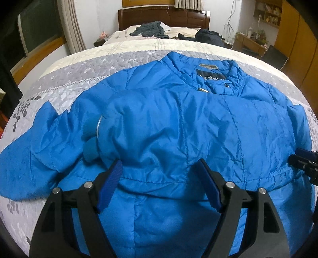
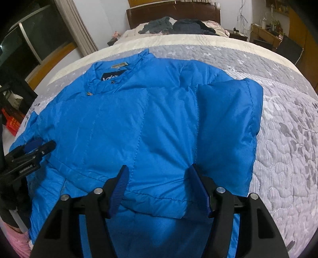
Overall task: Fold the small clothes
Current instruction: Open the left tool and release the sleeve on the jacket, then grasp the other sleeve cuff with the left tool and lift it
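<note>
Where the grey quilt (image 1: 65, 79) covers the near end of the bed, we see the blue jacket (image 1: 169, 127) lying front up, its collar (image 1: 208, 67) pointing toward the headboard (image 1: 165, 17) and its hem toward us. A dark label (image 1: 210, 76) shows inside the open neck, with a snap (image 1: 226, 85) just below it. In the left wrist view one sleeve (image 1: 35, 150) stretches out flat to the left over the quilt. In the right wrist view the other sleeve (image 2: 228, 129) lies folded in over the jacket's front, its cuff edge near the hem.

We find the left gripper (image 1: 159, 174) low over the hem, its jaws spread wide with blue fabric between them; nothing is pinched. The right gripper (image 2: 157, 180) sits likewise over the hem beside the folded sleeve, jaws spread and holding nothing. Whether the fingertips (image 2: 123, 174) touch the cloth we cannot tell. Each gripper shows at the edge of the other's view, so the two stand side by side along the hem.

Farther off, beyond a cream band of bedding (image 1: 139, 42), dark clothes (image 1: 151, 29) lie heaped near the headboard. Curtains (image 1: 73, 25) hang at the left by a window, and a desk (image 1: 250, 41) with small items stands at the right by a wooden wardrobe (image 1: 296, 29).
</note>
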The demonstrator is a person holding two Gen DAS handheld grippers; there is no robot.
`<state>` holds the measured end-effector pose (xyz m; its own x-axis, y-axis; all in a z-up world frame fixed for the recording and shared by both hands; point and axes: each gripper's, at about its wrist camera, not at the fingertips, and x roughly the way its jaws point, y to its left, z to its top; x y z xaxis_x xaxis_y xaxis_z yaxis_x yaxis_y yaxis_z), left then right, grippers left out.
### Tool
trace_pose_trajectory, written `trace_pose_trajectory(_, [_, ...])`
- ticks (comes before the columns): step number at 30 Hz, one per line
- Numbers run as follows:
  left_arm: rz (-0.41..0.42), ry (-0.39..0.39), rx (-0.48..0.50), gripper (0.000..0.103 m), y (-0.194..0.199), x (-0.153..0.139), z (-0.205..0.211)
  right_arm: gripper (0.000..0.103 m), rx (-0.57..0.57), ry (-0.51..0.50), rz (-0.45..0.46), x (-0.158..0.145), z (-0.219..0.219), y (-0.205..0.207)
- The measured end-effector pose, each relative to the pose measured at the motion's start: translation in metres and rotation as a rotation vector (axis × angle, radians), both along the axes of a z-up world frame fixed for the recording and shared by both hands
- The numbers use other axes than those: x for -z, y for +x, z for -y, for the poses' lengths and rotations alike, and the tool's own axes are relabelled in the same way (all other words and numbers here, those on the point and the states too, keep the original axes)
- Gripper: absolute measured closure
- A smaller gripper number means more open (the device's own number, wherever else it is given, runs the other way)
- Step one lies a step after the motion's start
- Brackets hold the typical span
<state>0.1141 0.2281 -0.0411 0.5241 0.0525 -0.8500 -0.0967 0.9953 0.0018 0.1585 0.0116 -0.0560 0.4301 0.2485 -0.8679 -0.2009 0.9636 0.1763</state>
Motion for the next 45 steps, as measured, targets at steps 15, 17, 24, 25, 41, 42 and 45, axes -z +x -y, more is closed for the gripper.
trace_pose_trajectory(15, [0.002,-0.001,-0.007,0.027,-0.002,-0.001,0.002,0.032,-0.012,0.019,0.009,-0.007,-0.002,-0.003])
trace_pose_trajectory(17, [0.004,-0.013,-0.011,0.027,-0.003,-0.006,0.001,0.031,-0.017,0.052,0.01,-0.013,-0.001,-0.005])
trace_pose_trajectory(24, [-0.011,-0.107,-0.055,0.022,-0.022,-0.029,-0.026,0.023,-0.056,0.098,0.035,-0.038,-0.009,-0.019])
trace_pose_trajectory(25, [-0.006,-0.104,-0.068,0.021,-0.028,-0.031,-0.033,0.022,-0.059,0.1,0.038,-0.04,-0.009,-0.021])
trace_pose_trajectory(41, [-0.004,-0.181,-0.667,0.02,-0.163,-0.022,-0.29,0.022,-0.104,0.077,0.037,-0.039,-0.028,-0.021])
trace_pose_trajectory(42, [-0.001,-0.201,-0.681,0.02,-0.166,-0.02,-0.298,0.022,-0.1,0.073,0.033,-0.038,-0.028,-0.02])
trace_pose_trajectory(45, [0.025,-0.306,-0.735,0.022,-0.17,-0.012,-0.328,0.022,-0.093,0.068,0.022,-0.034,-0.028,-0.018])
